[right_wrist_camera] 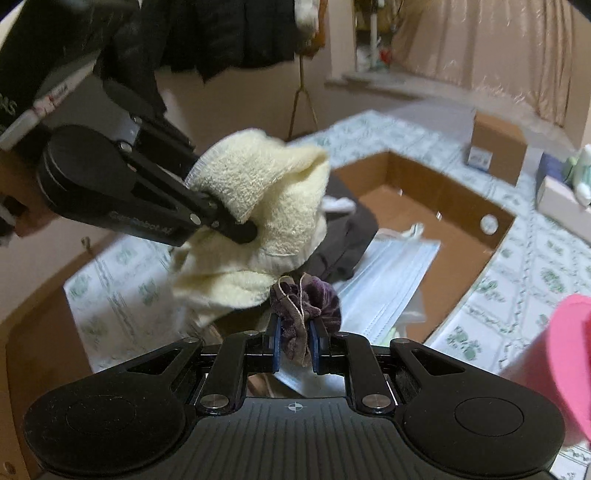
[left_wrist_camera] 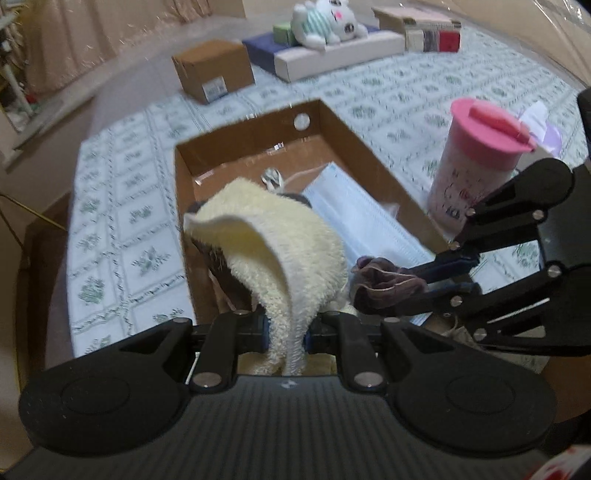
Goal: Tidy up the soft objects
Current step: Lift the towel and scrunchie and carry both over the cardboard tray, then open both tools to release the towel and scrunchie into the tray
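My left gripper (left_wrist_camera: 286, 338) is shut on a cream terry towel (left_wrist_camera: 284, 240), which drapes forward over the near end of an open cardboard box (left_wrist_camera: 347, 125). From the right wrist view the same towel (right_wrist_camera: 266, 192) hangs from the left gripper (right_wrist_camera: 243, 230) above the box (right_wrist_camera: 447, 188). Beside it, my right gripper (right_wrist_camera: 295, 347) is shut on a dark purple velvet scrunchie (right_wrist_camera: 306, 299), also visible in the left wrist view (left_wrist_camera: 384, 282). Pale blue face masks (left_wrist_camera: 362, 221) and a dark garment (right_wrist_camera: 347, 236) lie inside the box.
A pink-lidded cup (left_wrist_camera: 476, 158) stands right of the box on a floral tablecloth (left_wrist_camera: 122, 206). Farther back sit a small closed carton (left_wrist_camera: 214, 70), a flat white and blue box (left_wrist_camera: 332, 55) with a plush toy (left_wrist_camera: 325, 22), and stacked books (left_wrist_camera: 424, 33).
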